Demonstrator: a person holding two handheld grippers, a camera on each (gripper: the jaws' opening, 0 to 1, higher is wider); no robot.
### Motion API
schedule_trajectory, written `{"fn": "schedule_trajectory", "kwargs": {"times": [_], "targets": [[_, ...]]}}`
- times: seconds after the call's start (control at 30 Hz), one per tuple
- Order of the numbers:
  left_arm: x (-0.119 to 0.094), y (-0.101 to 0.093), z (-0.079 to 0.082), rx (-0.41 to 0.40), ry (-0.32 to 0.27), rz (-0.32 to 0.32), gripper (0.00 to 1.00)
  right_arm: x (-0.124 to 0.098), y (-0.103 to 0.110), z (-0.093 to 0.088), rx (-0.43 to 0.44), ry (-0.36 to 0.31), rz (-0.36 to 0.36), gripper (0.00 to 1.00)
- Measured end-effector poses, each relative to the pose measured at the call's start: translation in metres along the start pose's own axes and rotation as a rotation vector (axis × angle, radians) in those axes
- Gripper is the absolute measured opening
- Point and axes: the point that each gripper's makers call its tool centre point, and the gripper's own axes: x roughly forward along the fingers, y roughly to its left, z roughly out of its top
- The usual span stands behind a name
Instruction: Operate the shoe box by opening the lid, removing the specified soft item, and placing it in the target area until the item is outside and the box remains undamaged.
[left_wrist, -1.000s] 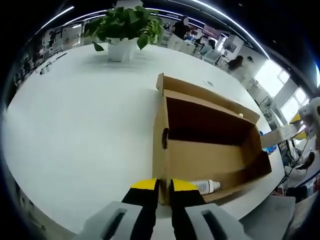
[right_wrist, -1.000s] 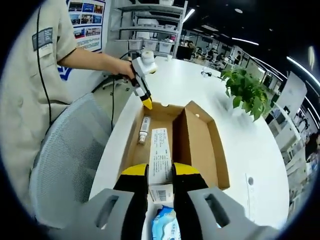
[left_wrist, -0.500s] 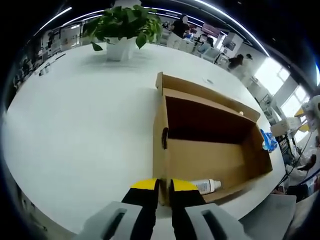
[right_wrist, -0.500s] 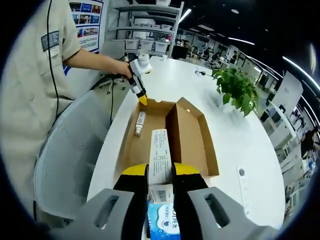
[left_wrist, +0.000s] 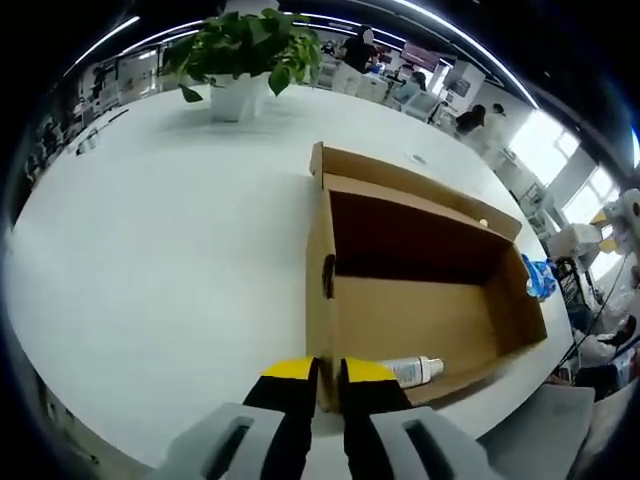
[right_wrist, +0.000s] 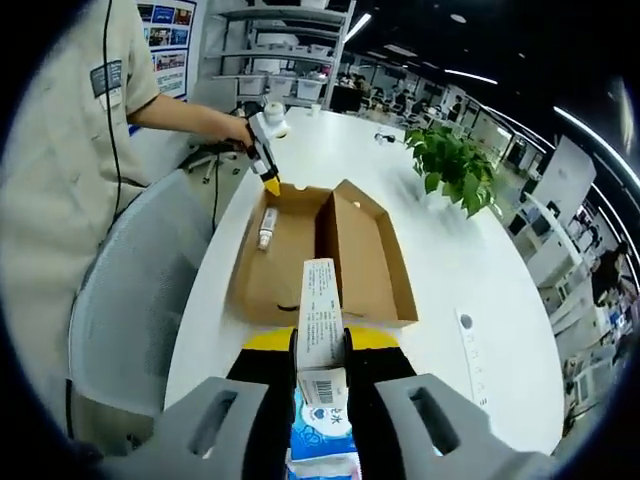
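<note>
The open cardboard shoe box (left_wrist: 430, 320) lies on the white table (left_wrist: 150, 250), its lid (left_wrist: 400, 178) folded back on the far side. My left gripper (left_wrist: 327, 372) is shut on the box's near end wall, and it also shows at the box's far end (right_wrist: 270, 185) in the right gripper view. A white bottle (left_wrist: 410, 372) lies inside the box (right_wrist: 300, 260). My right gripper (right_wrist: 320, 345) is shut on a blue tissue pack (right_wrist: 322, 425) with a long white label, held up short of the box. The same pack (left_wrist: 537, 278) hangs beyond the box's far end.
A potted plant (left_wrist: 245, 50) stands on the far side of the table, seen also as the plant (right_wrist: 452, 165) right of the box. A grey mesh chair (right_wrist: 120, 300) and a person in a beige shirt (right_wrist: 60, 150) are beside the table edge. Shelves and desks fill the background.
My right gripper has drawn back and up from the box with the tissue pack, so the box looks smaller and farther. The left gripper has stayed on the box wall.
</note>
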Motion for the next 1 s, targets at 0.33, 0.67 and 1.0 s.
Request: {"fn": "schedule_trajectory", "kwargs": {"times": [0.33,0.67,1.0], "targets": [[0.000,0.000,0.000,0.008,0.012,0.001,0.09,-0.017,-0.023,-0.025,0.021,0.016,-0.045,0.15],[0.002,0.000,0.000,0.023,0.017,-0.002,0.09,-0.035,-0.044,-0.061,0.043,0.054,-0.088,0.15],[0.003,0.001,0.000,0.048,0.033,0.011,0.09,-0.043,-0.058,-0.096,0.054,0.103,-0.102,0.15]]}}
